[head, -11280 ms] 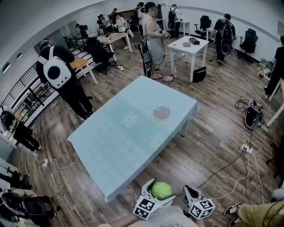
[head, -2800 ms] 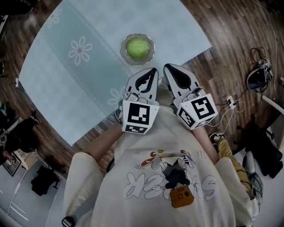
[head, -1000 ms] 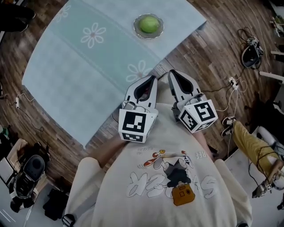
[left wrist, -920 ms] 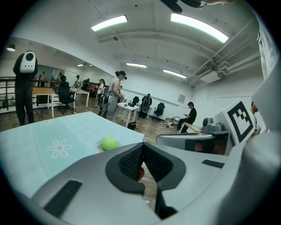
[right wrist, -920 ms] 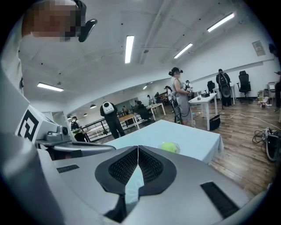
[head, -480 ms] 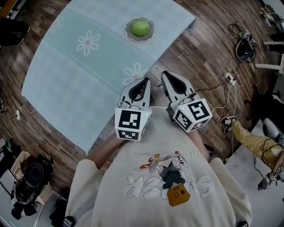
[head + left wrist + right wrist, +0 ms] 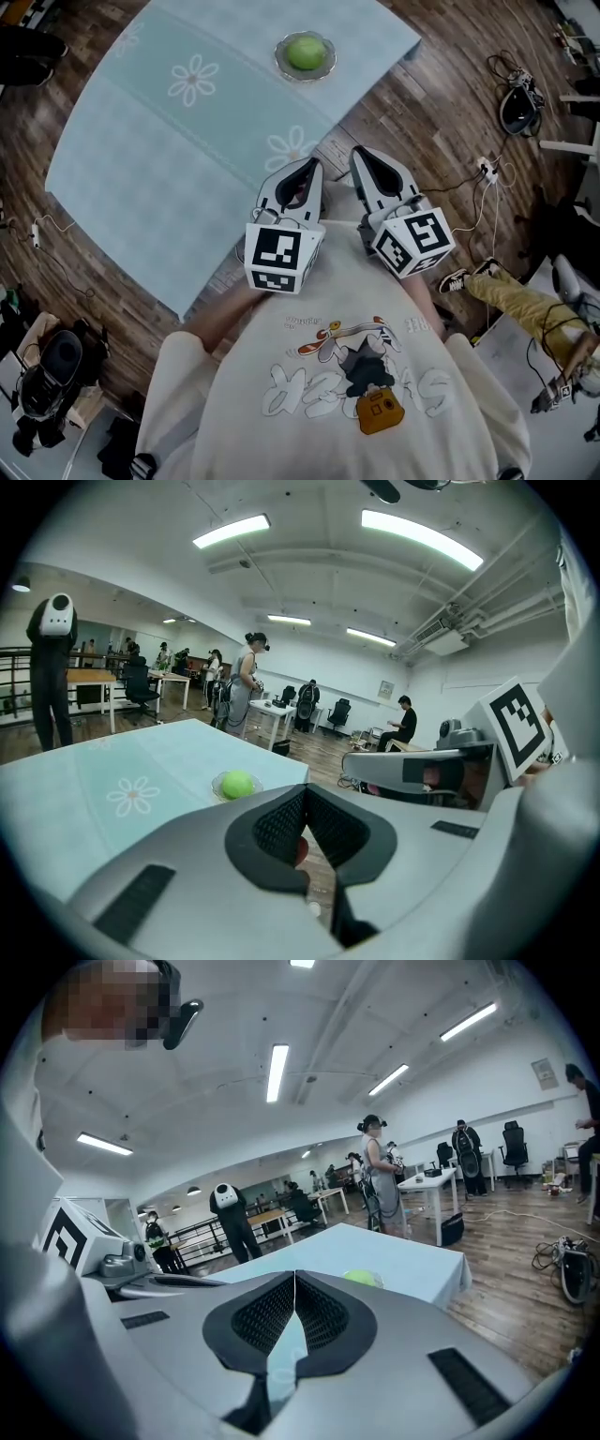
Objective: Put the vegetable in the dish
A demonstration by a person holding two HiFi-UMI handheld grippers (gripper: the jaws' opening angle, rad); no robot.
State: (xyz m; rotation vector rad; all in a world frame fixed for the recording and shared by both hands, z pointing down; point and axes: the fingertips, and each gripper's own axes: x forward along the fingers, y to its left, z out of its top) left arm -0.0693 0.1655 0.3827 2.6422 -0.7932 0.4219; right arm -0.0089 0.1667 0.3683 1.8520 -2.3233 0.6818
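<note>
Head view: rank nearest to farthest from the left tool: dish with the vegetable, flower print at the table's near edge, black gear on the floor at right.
1. Flower print, at the table edge just ahead of the left tool.
2. Dish, farther up the table, holding the vegetable.
3. Black gear, on the floor off to the right, farthest.

Wood floor [image 7: 441, 141], white desks [image 7: 436, 1177], ceiling strip lights [image 7: 231, 531]
</note>
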